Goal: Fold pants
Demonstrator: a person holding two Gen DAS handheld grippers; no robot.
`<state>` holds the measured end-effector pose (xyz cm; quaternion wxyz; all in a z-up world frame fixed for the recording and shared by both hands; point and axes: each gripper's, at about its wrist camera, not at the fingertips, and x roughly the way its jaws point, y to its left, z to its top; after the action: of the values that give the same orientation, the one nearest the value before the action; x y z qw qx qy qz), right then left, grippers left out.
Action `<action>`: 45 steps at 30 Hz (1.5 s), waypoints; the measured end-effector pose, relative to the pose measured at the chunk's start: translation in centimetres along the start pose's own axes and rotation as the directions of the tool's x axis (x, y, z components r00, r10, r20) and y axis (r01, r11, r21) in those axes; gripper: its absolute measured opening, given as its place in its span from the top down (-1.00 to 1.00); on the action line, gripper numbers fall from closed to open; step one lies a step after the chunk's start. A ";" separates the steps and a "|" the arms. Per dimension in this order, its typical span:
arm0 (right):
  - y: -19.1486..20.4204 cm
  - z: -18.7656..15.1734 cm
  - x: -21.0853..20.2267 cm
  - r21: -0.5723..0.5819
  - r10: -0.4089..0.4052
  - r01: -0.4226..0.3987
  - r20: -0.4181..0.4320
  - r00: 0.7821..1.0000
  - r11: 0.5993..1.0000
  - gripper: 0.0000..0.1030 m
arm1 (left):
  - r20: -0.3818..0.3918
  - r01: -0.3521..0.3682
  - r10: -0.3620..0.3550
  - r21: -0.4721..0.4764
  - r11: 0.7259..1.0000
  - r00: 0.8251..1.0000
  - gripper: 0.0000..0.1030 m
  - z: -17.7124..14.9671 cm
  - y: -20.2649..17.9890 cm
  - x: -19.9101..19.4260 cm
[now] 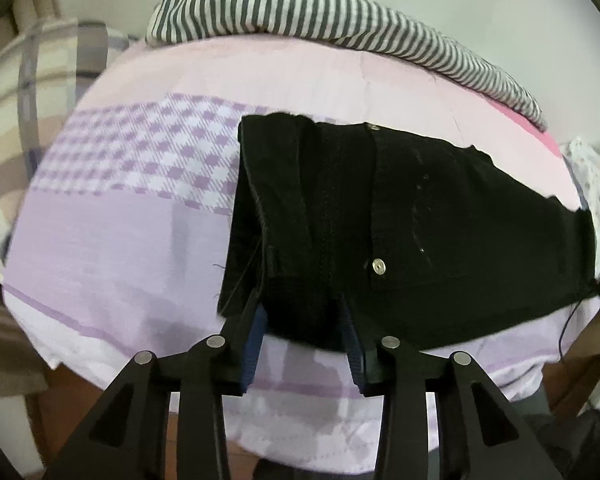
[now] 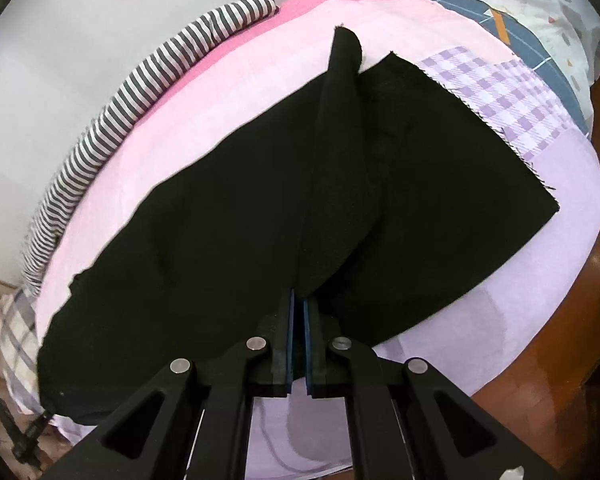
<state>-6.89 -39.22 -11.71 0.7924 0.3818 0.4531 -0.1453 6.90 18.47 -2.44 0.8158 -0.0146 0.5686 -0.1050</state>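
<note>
My right gripper [image 2: 299,312] pinches a ridge of the pants [image 2: 228,240], keeping the fold up; left gripper [image 1: 306,322] part-open, straddling the pants' near edge, gripping nothing.

**Soft, even indoor light; strong fisheye warp in both views**

Diffuse light fills both views, with no glare. The black pants [image 1: 400,220] swallow nearly all detail; only a metal button [image 1: 378,267] catches a small highlight. Faint grey shadows fall on the lilac sheet [image 1: 112,248] below the gripper fingers. Straight lines bow hard toward the rims, and dark vignette arcs cut the corners. The plaid pillow [image 1: 28,92] at the left-wrist edge is smeared and blurred, and blocky compression mottles the sheet.
</note>
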 end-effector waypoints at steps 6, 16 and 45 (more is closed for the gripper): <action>0.1 1.1 -1.3 0.049 0.109 -0.110 0.021 0.994 0.993 0.94 | 0.156 -0.031 0.007 0.149 0.988 0.988 0.06 -1.4 -5.2 -3.4; 1.3 2.8 -2.3 0.055 0.198 -0.201 0.052 0.979 0.978 0.94 | 0.088 0.203 -0.312 0.588 0.783 0.946 -0.15 -2.1 -24.8 0.4; -4.4 5.4 -0.6 0.203 0.430 -0.470 0.211 0.878 0.859 0.44 | -0.010 0.222 -0.293 0.678 0.701 0.956 0.87 -2.5 -39.1 7.1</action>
<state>-6.44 -46.18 -11.65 0.7834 0.5606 0.2651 -0.0410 0.83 -20.83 -4.25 0.7700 0.1961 0.4433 -0.4150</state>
